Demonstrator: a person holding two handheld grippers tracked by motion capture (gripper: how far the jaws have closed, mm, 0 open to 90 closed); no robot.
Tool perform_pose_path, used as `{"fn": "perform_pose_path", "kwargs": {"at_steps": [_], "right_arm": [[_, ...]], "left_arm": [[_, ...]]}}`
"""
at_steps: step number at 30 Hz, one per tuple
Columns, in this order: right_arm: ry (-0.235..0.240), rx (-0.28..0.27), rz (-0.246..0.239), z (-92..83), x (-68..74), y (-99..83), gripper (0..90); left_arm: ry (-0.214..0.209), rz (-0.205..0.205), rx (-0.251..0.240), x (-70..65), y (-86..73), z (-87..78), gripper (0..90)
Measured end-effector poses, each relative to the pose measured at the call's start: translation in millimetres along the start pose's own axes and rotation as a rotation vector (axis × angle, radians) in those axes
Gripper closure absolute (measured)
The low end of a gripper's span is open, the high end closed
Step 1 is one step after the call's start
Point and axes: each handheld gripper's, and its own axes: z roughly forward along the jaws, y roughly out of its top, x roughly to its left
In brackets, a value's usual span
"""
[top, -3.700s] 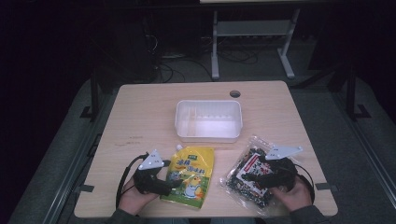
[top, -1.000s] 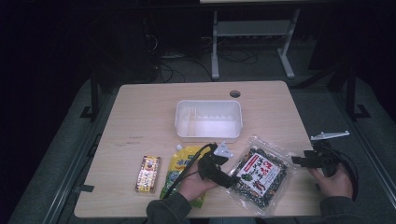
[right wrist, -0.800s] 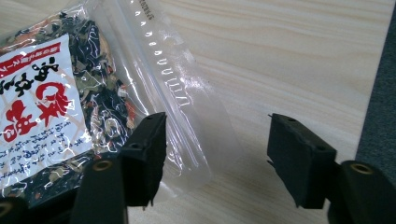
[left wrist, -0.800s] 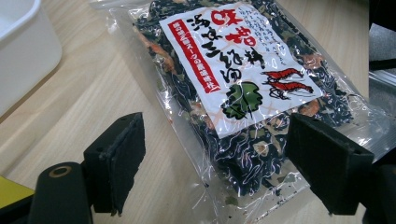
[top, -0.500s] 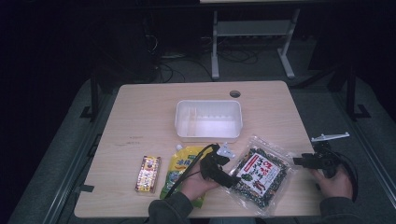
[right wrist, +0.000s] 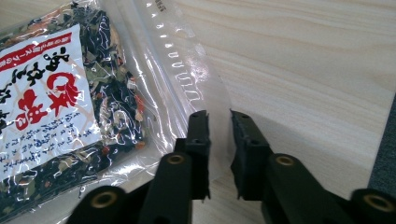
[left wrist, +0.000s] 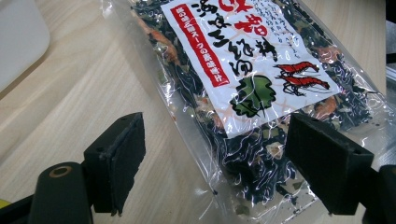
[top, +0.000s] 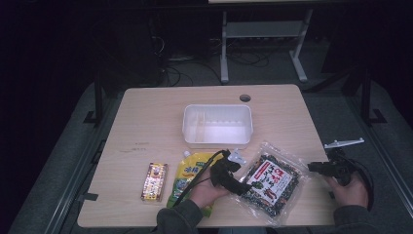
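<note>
Clear seaweed bag (top: 269, 184), white label w/ red script, lies flat on the table (top: 146, 117) at front right, tilted diagonally, btwn the two hands. In left gripper view the bag (left wrist: 261, 88) runs from top centre to bottom right; dark dried bits w/ orange flecks show thru the plastic, red shrimp drawing and green leaf on label. Left gripper (top: 233, 176) sits over the bag's left edge, hand (top: 207, 190) behind it; jaws wide apart, one each side of the bag's near corner, not touching it as far as I can tell. Right gripper (top: 319, 168) is at the table's right edge, just beside the bag's right side, hand (top: 348, 190) under it, grey plate on top. In right gripper view the bag (right wrist: 70, 107) fills the left, its clear sealed strip reaching down btwn the jaws; jaws nearly closed w/ a narrow gap, plastic edge in that gap, can't tell if actually pinched. Yellow-green pouch (top: 187, 173) lies just left of the left hand, partly under the forearm. Small snack bar (top: 154, 181) further left, apart from pouch. White tub (top: 217, 125) sits mid-table behind them, empty inside. Round hole (top: 245, 97) in the top behind the tub.
</note>
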Motion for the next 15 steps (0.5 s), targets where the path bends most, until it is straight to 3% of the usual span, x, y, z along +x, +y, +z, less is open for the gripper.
{"fn": "perform_pose_path", "kwargs": {"at_steps": [3,15], "right_arm": [[0.0,-0.005,-0.003,-2.7,0.4,0.2,87.8],[-0.016,-0.029,-0.04,-16.0,9.3,6.2,90.0]], "left_arm": [[-0.001,0.0,0.0,1.5,0.8,-0.4,19.6],[-0.009,-0.023,0.001,5.7,0.6,0.8,18.9]]}}
